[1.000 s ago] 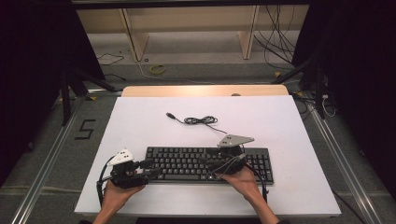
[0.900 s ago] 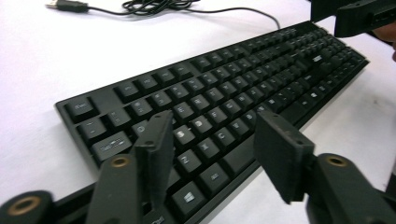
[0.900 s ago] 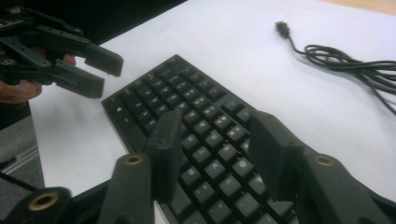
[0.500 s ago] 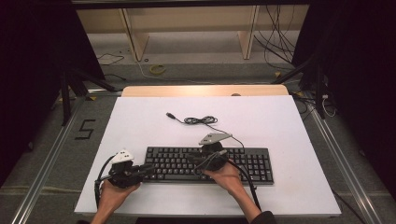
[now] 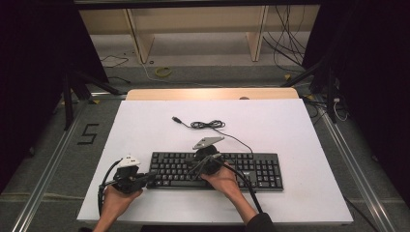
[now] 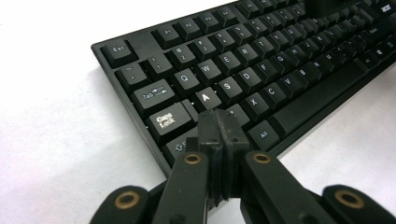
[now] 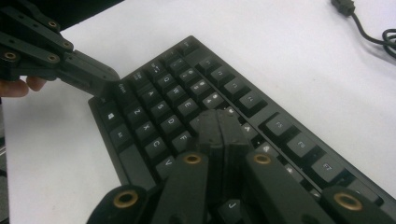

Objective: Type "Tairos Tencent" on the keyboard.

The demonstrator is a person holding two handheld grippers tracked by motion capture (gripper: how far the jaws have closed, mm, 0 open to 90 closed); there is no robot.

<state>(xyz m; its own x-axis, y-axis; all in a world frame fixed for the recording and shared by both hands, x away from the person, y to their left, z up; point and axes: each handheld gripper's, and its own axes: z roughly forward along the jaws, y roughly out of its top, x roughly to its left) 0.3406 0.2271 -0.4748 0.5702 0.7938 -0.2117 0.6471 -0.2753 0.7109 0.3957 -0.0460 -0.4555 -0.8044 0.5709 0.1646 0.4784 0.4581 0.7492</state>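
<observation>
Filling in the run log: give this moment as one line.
left gripper: shut, tips at left-Shift corner | right gripper: shut, tips above letter rows | keyboard: flat on table | USB cable: loose behind

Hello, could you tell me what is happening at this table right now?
A person holds a gripper in each hand over a black keyboard on the white table. The left gripper, fingers closed, rests at the Caps Lock end. The right gripper, also closed, presses among the letter keys. The keyboard's cable lies unplugged behind.

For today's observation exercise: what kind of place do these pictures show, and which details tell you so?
Probably a lab or studio set up for recording, not an office. A white table holds just a keyboard, dark curtains flank it, and loose cables lie on the floor behind.
</observation>
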